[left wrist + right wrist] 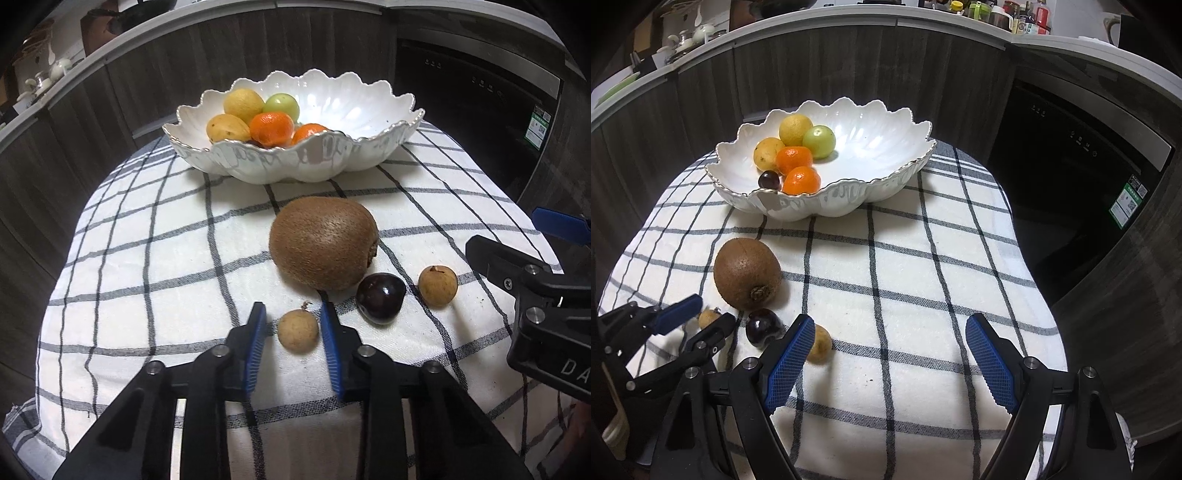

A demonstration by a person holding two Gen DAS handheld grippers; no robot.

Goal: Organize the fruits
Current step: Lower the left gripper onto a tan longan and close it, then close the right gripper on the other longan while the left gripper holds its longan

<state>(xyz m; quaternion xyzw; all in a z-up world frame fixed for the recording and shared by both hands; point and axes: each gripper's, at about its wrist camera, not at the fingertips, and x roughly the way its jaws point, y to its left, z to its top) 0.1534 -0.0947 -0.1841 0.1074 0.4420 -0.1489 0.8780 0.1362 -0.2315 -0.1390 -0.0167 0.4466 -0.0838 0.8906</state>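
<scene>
A small tan longan (297, 330) lies on the checked cloth between the blue pads of my left gripper (292, 306), which is shut on it; the right wrist view shows that gripper (714, 310) clasping the fruit. Just beyond sit a brown kiwi (323, 242), a dark cherry (380, 298) and a second longan (437, 286). My right gripper (890, 325) hovers open over bare cloth, its left finger beside the second longan (820, 347). A white scalloped bowl (332, 162) at the far side holds oranges, yellow fruits, a green one and a dark one.
The checked cloth (905, 258) covers a small rounded table whose edges drop off on all sides. Dark wood cabinets and a black appliance door (1071, 177) stand behind. The right half of the bowl (879, 140) has bare room.
</scene>
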